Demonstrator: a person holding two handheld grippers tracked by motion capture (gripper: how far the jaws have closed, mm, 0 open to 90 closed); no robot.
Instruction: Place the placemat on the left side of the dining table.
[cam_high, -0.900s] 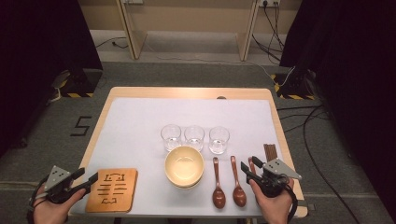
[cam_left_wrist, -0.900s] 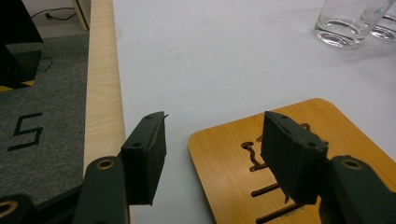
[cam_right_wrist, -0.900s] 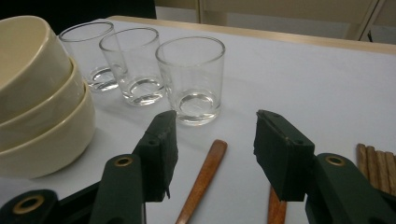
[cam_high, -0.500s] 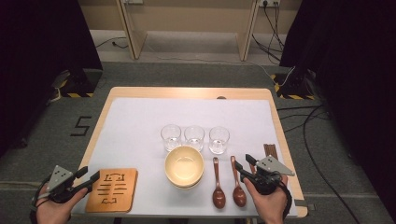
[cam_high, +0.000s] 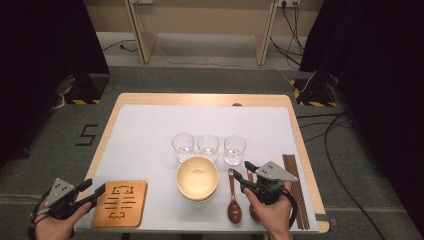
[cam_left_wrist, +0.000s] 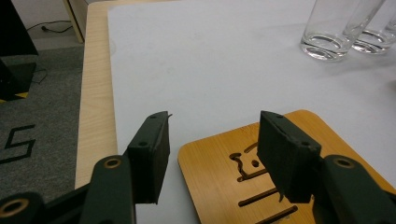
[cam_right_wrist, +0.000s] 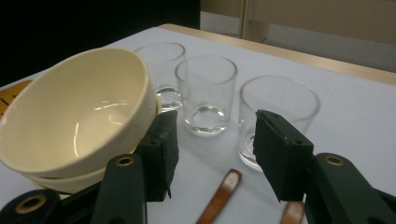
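A cream bowl stack (cam_high: 197, 177) sits at the table's front centre, with three clear glasses (cam_high: 208, 146) in a row just behind it. Two brown spoons (cam_high: 233, 200) lie right of the bowls. My right gripper (cam_high: 241, 170) hovers open over the spoon handles; in the right gripper view its jaws (cam_right_wrist: 212, 154) point at the bowls (cam_right_wrist: 79, 116), the glasses (cam_right_wrist: 205, 91) and a spoon handle (cam_right_wrist: 219, 196), with nothing between them. My left gripper (cam_high: 96, 187) is open at the left edge of a wooden trivet (cam_high: 120, 203), and its jaws (cam_left_wrist: 212, 154) straddle the trivet's corner (cam_left_wrist: 219, 186) without touching.
Dark chopsticks (cam_high: 291, 185) lie along the table's right edge beside my right hand. A white mat (cam_high: 150, 130) covers the wooden table (cam_high: 200, 99). Cables run over the grey floor (cam_high: 330, 130) to the right.
My right gripper has moved left, from beside the chopsticks to over the spoon handles near the bowls. The left gripper has stayed put.
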